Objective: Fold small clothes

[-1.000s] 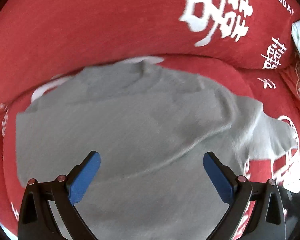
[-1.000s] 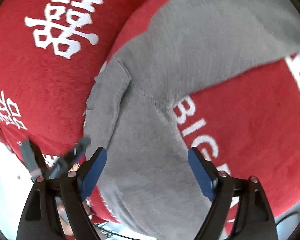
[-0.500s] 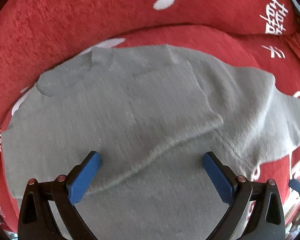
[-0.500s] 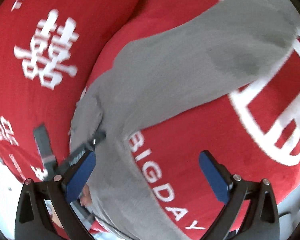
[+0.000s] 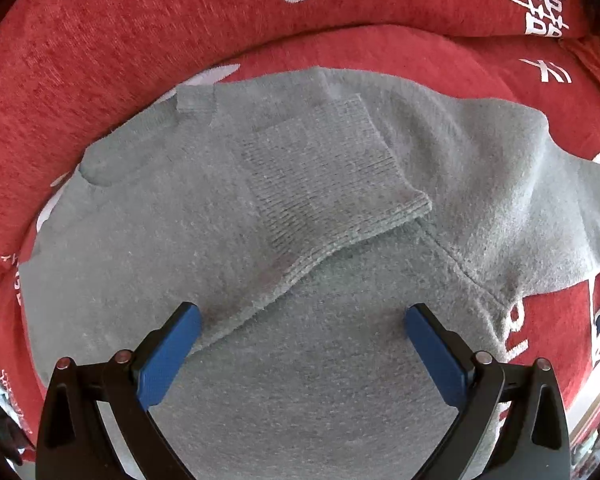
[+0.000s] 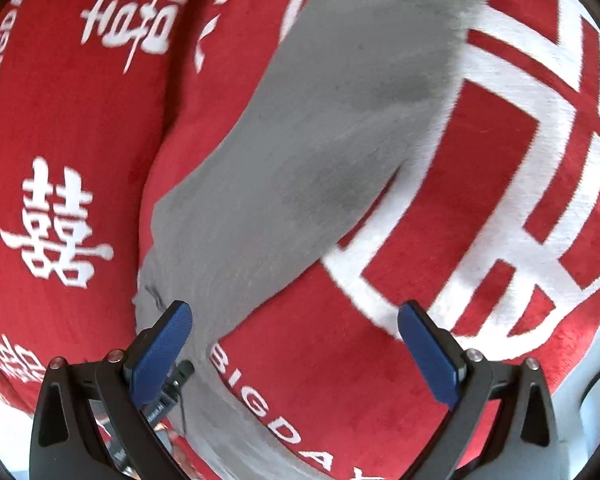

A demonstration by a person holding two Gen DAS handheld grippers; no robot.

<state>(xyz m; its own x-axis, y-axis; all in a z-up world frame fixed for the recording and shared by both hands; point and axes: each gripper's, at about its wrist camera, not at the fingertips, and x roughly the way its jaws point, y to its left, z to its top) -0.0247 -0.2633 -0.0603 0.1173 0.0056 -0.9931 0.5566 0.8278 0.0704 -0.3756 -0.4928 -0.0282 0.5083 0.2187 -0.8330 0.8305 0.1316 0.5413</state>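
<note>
two grippers hang over a soft grey knitted sweater [image 5: 300,360] spread on a red plush sofa cover with white printed characters [image 5: 100,80]. the left gripper [image 5: 302,332] points down at the garment with its blue-padded fingers [image 5: 168,354] released and wide apart, nothing pinched; the sweater's body fills the gap between them and runs on under both. beyond the fingertips, one sleeve lies folded across the chest, its ribbed grey cuff [image 5: 324,176] ending ahead of the gap and slightly toward the right finger, while the fold's edge slants back to the left finger's tip. past the right finger, a shoulder seam leads to the other grey sleeve [image 6: 340,120], which stretches away off the body. in the right wrist view, the right gripper [image 6: 294,326] is also released, blue pads [image 6: 428,354] at full spread and gripping nothing; that sleeve runs from behind the left finger diagonally away beyond the fingertips, lying flat on the red cover. between the fingers sits mostly red plush with white lettering [image 6: 268,412], the sleeve's edge crossing only beside the left finger. a large white circular emblem [image 6: 520,160] lies beyond the right finger. this view is motion-blurred.
</note>
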